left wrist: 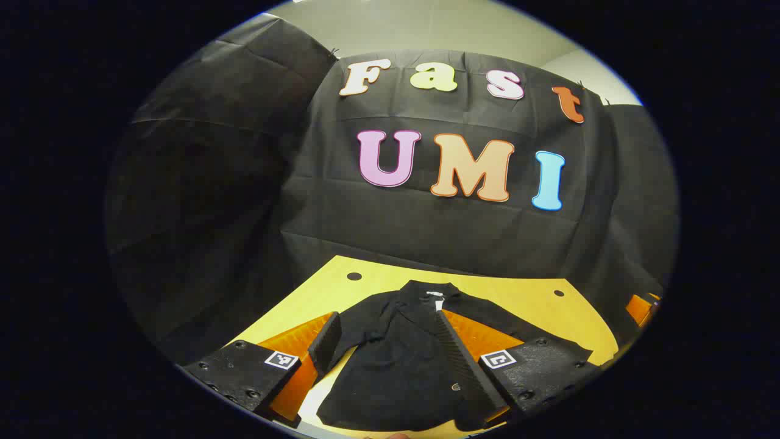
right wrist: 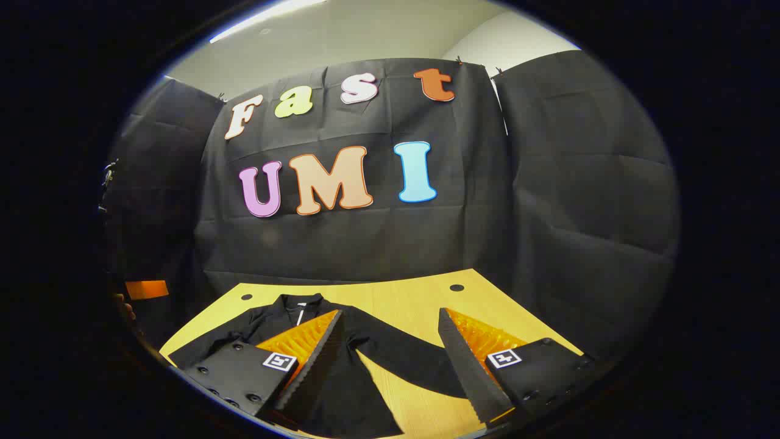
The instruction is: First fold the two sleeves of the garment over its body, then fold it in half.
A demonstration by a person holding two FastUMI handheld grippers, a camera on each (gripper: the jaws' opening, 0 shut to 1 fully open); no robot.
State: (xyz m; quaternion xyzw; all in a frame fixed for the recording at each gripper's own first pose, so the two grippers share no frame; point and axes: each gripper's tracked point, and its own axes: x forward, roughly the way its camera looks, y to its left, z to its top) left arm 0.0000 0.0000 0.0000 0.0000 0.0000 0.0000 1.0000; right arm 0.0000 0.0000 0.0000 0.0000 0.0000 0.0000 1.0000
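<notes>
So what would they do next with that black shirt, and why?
Probably lower the right hand-held gripper onto the sleeve lying spread on the table and pinch it. Both sleeves of the garment look unfolded, and both grippers are open, holding nothing.

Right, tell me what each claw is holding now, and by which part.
Nothing is held. The left claw and the right claw both hang open above the black garment spread on the table, fingers clear of the cloth.
</notes>
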